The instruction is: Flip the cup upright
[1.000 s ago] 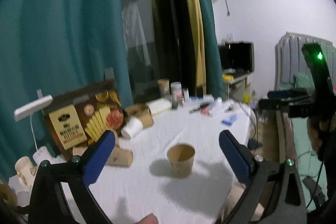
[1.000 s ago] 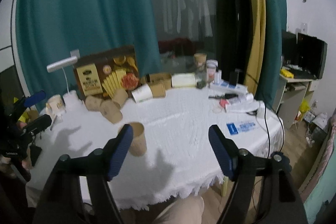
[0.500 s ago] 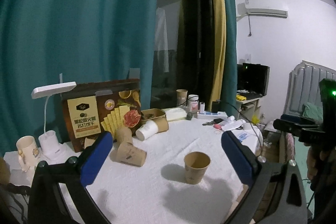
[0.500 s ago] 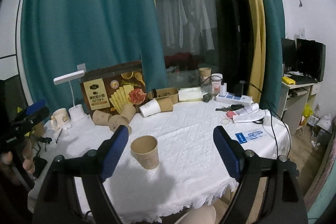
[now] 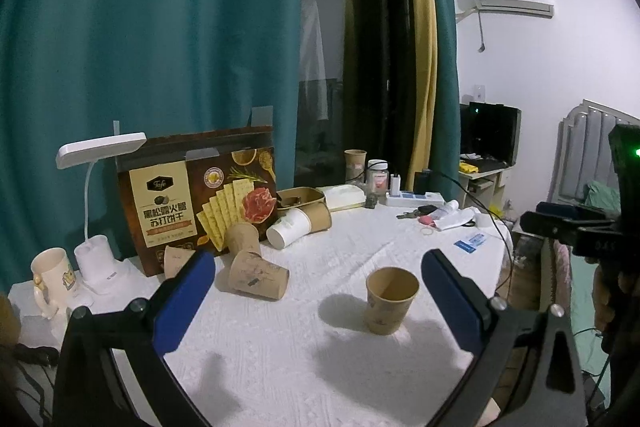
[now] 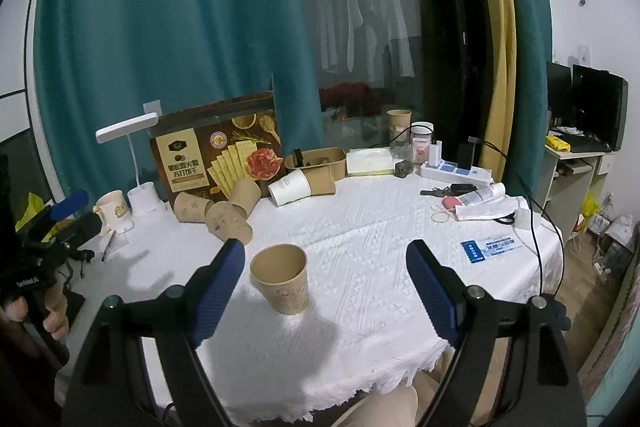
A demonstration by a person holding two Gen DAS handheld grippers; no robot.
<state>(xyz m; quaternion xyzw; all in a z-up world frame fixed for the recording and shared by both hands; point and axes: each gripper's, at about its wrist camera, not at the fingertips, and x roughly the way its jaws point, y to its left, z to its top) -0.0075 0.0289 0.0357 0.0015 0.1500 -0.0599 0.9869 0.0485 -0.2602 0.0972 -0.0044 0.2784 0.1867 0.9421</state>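
Left wrist view. Cracker box [image 5: 200, 195] stands at the back of the table [image 5: 320, 367] against the teal curtain [image 5: 160, 27]; its logo reads "Tafe" above a line of Chinese characters, with a picture of crackers and ham. Left gripper [image 5: 316, 299]: blue pads wide apart, nothing between them touched or held. It is held above the near edge of the white tablecloth, pointing across the table. Paper cup [image 5: 391, 301] stands upright, mouth up, on the cloth, in the gap between the pads, nearer the right pad but clear of it; faint print on its side, not legible. Several fallen cups [image 5: 256, 273] lie on their sides in front of the box. Desk lamp [image 5: 100, 151] and mug [image 5: 50, 279] sit at far left. The right gripper's black body shows at the right edge with a green light lit.

Right wrist view. Same "Tafe" box [image 6: 220, 157]. Right gripper [image 6: 326, 279]: pads wide apart, empty, held level over the near table edge. The upright cup [image 6: 282, 279] sits just beside the left pad, not touching. A blue card [image 6: 486, 247] lies on the cloth at right; print too small to read. At far left a hand [image 6: 52, 311] grips the other gripper's handle; white lettering on it is not legible.
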